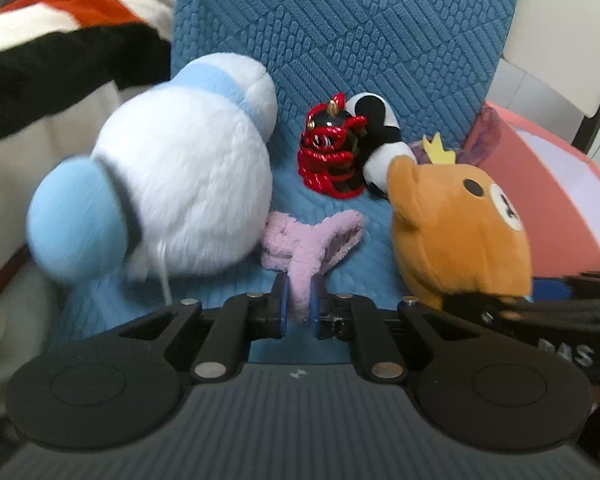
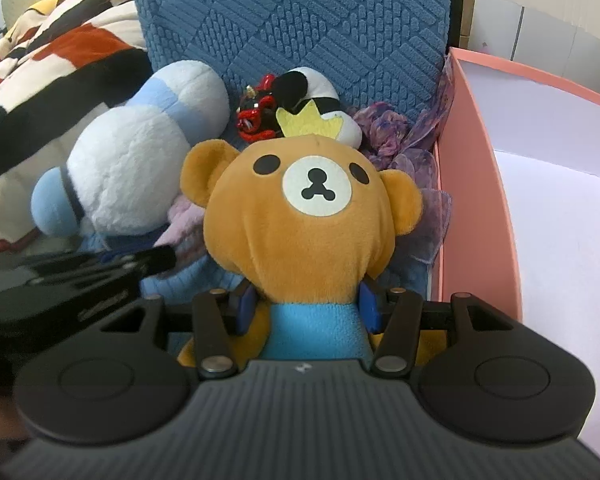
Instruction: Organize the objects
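1. My left claw pinches the fuzzy pink hair clip on the blue cushion.
2. My right claw grips the bear plush at its neck.
3. The white plush crowds my left; the pink box stands right of the bear.

Brown bear plush upright, gripped.

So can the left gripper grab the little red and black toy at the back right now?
Probably not yet. The left gripper is shut on the fuzzy pink clip, so its fingers are full, though the red and black toy lies ahead with blue cushion showing between.
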`<action>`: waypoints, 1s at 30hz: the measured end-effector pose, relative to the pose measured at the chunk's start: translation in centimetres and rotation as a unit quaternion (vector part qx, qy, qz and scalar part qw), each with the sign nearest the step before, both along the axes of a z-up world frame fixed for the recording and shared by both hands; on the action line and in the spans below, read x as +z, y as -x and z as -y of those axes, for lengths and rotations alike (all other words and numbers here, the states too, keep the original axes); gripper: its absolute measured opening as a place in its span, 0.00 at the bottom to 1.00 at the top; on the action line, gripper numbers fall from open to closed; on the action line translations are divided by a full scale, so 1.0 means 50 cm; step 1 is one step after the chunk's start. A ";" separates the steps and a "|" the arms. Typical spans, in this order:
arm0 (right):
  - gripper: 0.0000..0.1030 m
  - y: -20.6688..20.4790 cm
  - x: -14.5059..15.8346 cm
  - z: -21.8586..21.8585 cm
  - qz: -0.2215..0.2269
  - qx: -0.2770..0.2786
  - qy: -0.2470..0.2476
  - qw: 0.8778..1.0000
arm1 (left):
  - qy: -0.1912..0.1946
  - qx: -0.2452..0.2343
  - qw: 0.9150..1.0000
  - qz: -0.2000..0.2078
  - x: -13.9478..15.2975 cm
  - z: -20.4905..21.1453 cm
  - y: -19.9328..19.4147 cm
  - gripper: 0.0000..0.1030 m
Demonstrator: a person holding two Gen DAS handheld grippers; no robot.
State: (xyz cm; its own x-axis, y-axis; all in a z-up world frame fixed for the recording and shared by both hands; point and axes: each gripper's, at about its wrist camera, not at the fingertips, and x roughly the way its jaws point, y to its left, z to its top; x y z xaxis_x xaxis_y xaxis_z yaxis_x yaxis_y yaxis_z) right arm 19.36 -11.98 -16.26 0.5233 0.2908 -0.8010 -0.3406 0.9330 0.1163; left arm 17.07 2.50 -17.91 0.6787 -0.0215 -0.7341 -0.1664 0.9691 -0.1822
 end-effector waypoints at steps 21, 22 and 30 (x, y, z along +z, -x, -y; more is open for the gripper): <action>0.53 -0.018 -0.031 0.009 -0.045 -0.033 -0.017 0.998 | 0.068 0.014 0.996 -0.061 -0.013 -0.027 0.030 0.56; 0.53 -0.021 -0.033 0.007 -0.046 -0.034 -0.016 0.998 | 0.063 0.010 0.996 -0.064 -0.015 -0.026 0.023 0.56; 0.55 -0.037 -0.044 0.007 -0.056 -0.033 -0.024 0.998 | 0.034 -0.013 0.996 -0.077 -0.039 -0.009 -0.013 0.56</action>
